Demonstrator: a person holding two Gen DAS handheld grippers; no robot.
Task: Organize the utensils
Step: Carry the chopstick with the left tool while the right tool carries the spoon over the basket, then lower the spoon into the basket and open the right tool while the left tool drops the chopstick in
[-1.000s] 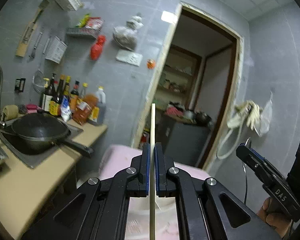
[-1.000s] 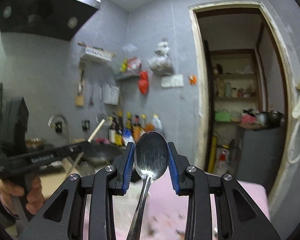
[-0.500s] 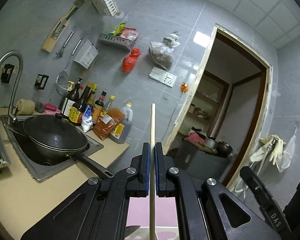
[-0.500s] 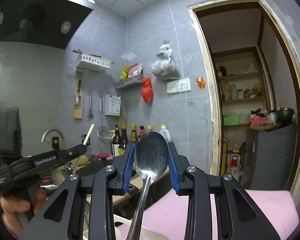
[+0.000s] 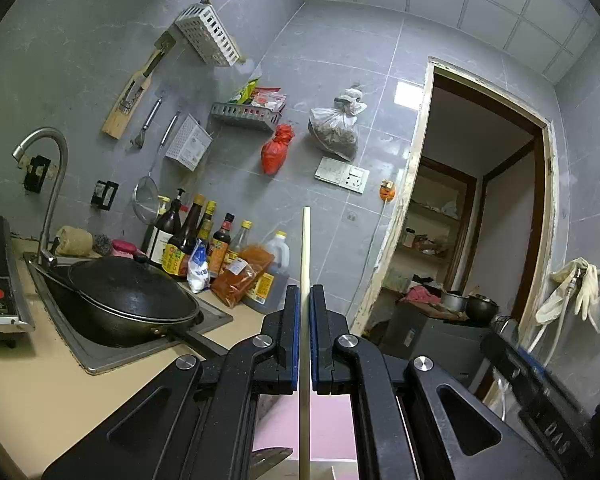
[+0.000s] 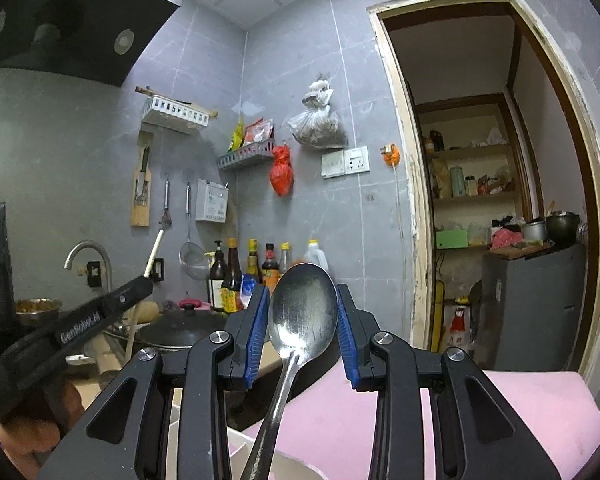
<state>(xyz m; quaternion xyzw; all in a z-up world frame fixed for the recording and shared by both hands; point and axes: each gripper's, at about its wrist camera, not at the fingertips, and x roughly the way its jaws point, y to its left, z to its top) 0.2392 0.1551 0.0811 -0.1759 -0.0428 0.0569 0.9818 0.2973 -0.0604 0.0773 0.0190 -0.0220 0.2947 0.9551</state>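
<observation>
The left gripper (image 5: 304, 336) is clamping a single wooden chopstick (image 5: 305, 248), its jaws nearly together around the shaft. The stick's long axis is running straight out along the fingers toward twelve o'clock, with its tail trailing back toward six o'clock. The right gripper (image 6: 302, 332) is gripping a metal spoon (image 6: 302, 304) by the edges of its bowl; the bowl is standing upright between the blue pads and the handle is slanting down toward seven o'clock. Both tools are pointing level, above a pink surface (image 6: 520, 408). A white container (image 6: 240, 448) is showing at the right view's lower edge, at about seven o'clock of the spoon. Judging by that, the right hand looks nearer to it.
</observation>
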